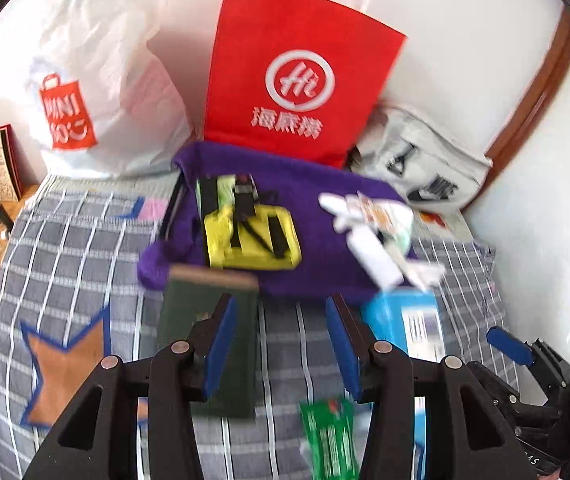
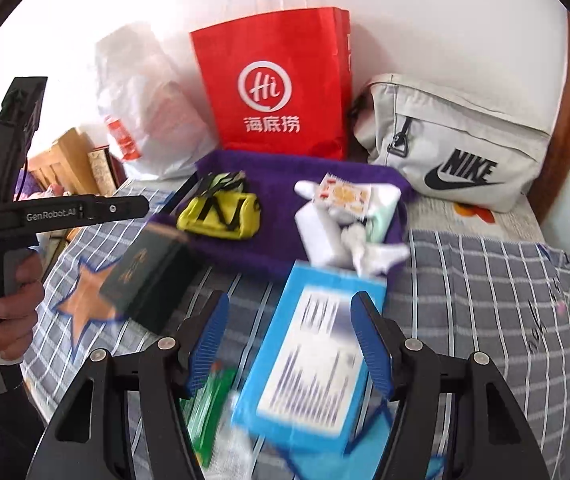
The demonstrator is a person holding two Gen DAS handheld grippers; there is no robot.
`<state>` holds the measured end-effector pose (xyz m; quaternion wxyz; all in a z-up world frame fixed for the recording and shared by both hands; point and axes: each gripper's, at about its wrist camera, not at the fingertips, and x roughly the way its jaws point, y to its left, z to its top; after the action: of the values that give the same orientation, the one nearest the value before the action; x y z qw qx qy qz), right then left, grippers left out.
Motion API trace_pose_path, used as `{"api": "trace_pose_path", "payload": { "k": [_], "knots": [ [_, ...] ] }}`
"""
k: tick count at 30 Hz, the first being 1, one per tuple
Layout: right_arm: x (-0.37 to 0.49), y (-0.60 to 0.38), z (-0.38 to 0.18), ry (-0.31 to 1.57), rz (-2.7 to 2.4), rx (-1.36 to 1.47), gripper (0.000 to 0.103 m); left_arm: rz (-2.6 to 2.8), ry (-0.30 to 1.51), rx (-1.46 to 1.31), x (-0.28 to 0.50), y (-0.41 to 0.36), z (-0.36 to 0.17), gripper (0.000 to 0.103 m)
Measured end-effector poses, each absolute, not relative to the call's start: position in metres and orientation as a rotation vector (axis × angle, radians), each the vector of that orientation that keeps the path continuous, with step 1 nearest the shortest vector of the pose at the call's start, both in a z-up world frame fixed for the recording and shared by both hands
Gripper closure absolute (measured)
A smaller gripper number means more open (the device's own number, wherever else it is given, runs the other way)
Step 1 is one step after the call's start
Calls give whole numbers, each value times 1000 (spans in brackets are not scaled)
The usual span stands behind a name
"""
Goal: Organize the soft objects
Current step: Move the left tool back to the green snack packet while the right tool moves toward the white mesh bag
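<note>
both grippers, left gripper point(image 1: 281, 344) and right gripper point(image 2: 289, 340), are hanging open, holding nothing. soft white bundle point(image 2: 345, 220) is lying on the purple cloth point(image 2: 281, 216). risk: loose pile is sliding off if the cloth gets snagged.

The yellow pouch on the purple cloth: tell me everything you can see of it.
The yellow pouch is small and soft, apparently fabric, bright yellow with black straps crossing its face and a black clip-like piece at its far end. It lies flat on the left part of the purple cloth, in front of the red paper bag. Neither gripper touches it. Blur hides finer detail.
</note>
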<state>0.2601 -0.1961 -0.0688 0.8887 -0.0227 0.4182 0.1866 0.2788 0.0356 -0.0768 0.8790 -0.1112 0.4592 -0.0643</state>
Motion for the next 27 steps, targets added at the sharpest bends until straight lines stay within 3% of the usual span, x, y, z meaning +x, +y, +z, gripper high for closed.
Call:
{"api": "trace_pose_path", "payload": {
  "k": [11,27],
  "knots": [
    [174,-214,-91,885,375,-1,37,-150,1039,-180,200,2,-119,59],
    [140,-250,-118,877,282,13,36,-193,1158,-166,192,-48,-185,58]
  ]
}}
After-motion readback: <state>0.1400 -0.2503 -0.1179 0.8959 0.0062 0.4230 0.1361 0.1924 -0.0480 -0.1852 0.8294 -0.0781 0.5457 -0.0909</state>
